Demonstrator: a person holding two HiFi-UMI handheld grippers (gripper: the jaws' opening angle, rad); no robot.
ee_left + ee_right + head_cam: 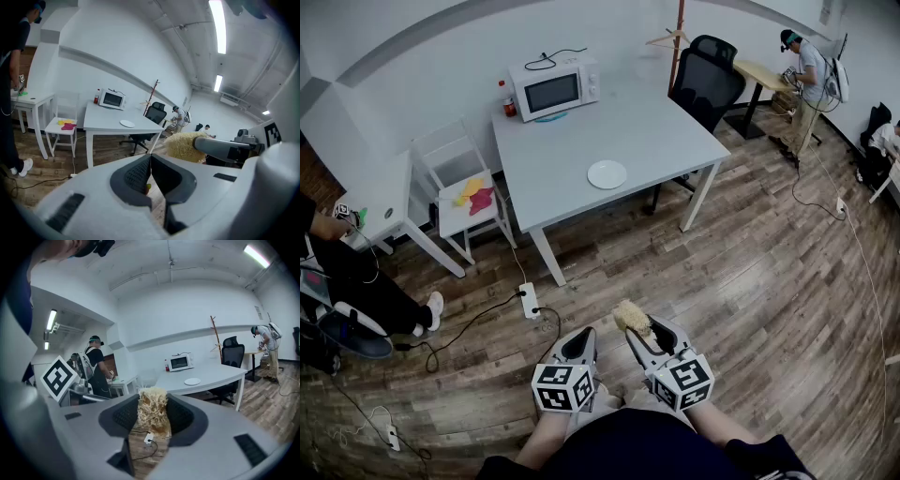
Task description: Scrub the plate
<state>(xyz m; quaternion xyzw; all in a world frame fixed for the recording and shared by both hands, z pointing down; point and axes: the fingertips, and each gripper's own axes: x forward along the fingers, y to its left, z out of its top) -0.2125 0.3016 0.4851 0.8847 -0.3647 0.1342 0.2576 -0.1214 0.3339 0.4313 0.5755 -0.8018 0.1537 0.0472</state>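
Above the floor (750, 281), short of the worktop (656, 131): two tools held low.
The left tool (579, 345) has its jaws pressed together with nothing between them. The right tool (645, 328) pinches a straw-coloured scrubber (632, 317). The white plate (607, 174) lies near the worktop's front edge, well apart from both tools. A microwave (553, 89) stands at the far left corner.

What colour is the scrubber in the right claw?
Pale straw-yellow; the scrubber shows best in the right gripper view.
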